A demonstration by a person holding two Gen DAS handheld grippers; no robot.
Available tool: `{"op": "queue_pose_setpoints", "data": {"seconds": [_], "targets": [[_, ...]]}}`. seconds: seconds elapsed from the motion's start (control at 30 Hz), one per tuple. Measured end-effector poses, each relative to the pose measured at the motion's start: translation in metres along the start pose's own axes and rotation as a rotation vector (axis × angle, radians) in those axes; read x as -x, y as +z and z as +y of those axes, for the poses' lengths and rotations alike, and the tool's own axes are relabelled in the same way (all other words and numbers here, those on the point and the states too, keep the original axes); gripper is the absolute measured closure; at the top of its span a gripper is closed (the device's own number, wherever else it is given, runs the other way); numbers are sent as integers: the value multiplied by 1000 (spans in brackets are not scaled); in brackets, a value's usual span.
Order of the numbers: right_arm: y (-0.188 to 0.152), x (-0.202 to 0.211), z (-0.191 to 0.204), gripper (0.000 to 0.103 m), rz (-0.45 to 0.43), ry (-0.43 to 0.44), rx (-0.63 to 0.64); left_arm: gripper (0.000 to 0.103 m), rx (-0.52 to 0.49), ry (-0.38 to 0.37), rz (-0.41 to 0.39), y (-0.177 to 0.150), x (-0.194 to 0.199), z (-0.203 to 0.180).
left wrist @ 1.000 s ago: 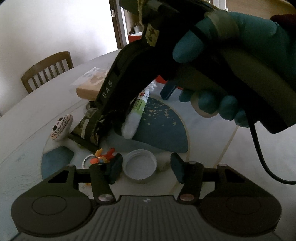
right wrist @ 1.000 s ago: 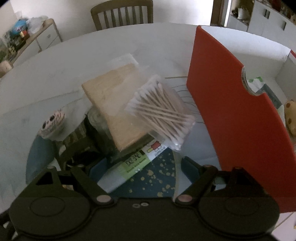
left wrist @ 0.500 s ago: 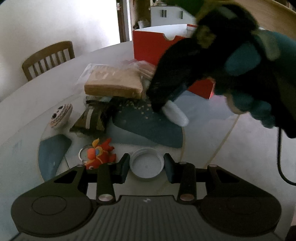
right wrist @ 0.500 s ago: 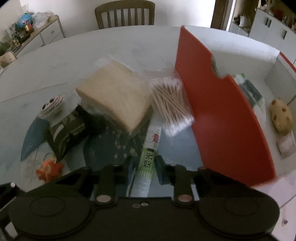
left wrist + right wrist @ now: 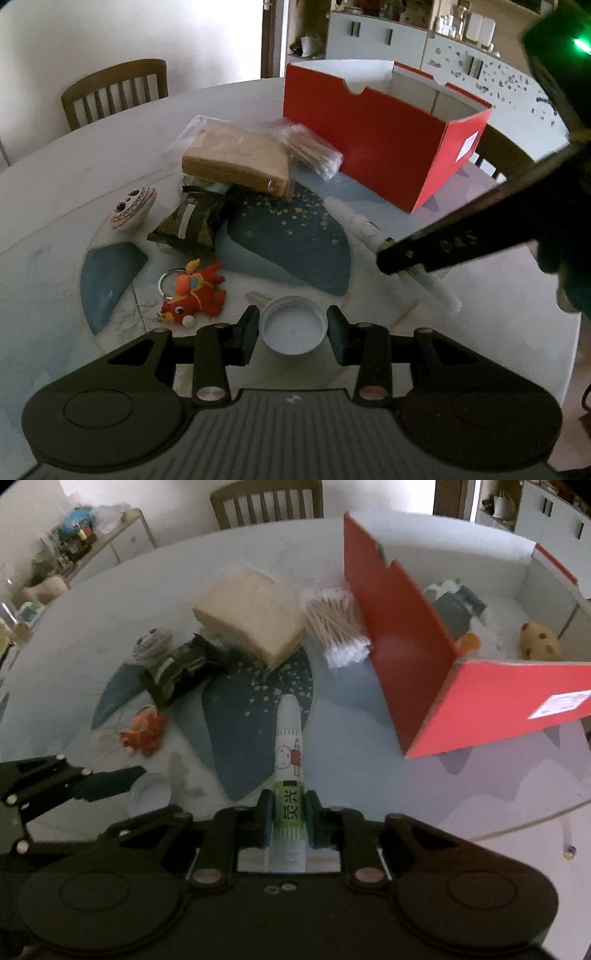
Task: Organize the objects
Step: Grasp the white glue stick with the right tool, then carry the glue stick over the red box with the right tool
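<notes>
Your right gripper [image 5: 289, 821] has just been closing and now pinches the tube [image 5: 290, 764] near its green-labelled end, with both pads pressed against its sides; the tube's white tip points away from you over the blue mat [image 5: 243, 734]. From the left wrist view the same tube [image 5: 364, 230] shows raised off the table, held in the dark jaws that reach in from the right. Your left gripper [image 5: 293, 328] has drawn in around the white lid [image 5: 293, 329], which lies open side up on the table; its pads sit at the lid's rim on either side, so count it as gripped. The lid is at the near edge of the table [image 5: 92, 155], just beside the red plush keychain [image 5: 195, 291]. Farther back you have the dark snack packet [image 5: 194, 221], the painted stone with a grinning face [image 5: 133, 208], the bagged bread [image 5: 240, 162] and the bag of cotton swabs [image 5: 314, 151], which touches the bread on one side and lies near the red box [image 5: 384, 151] on the other. The box stands open at the far right of the table; inside it, in the right wrist view, are a dark packet [image 5: 454, 607] and a spotted tan toy [image 5: 539, 642], well apart. A wooden chair [image 5: 114, 92] stands behind the table.
</notes>
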State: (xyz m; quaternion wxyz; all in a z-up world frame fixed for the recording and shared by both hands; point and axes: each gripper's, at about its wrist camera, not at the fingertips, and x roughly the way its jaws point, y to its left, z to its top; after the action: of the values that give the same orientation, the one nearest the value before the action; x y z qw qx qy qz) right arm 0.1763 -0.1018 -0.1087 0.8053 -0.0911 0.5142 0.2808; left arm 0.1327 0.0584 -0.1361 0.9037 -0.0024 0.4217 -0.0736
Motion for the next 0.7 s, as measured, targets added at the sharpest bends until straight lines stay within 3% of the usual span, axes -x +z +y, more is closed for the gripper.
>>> {"op": "queue_pose_setpoints", "data": {"seconds": [0.2, 0.7], "targets": [[-3, 37, -8, 86, -52, 35, -5, 65, 31, -37, -28, 18, 18, -13], [12, 106, -56, 86, -186, 57, -29, 65, -63, -56, -147, 78, 50, -74]]}}
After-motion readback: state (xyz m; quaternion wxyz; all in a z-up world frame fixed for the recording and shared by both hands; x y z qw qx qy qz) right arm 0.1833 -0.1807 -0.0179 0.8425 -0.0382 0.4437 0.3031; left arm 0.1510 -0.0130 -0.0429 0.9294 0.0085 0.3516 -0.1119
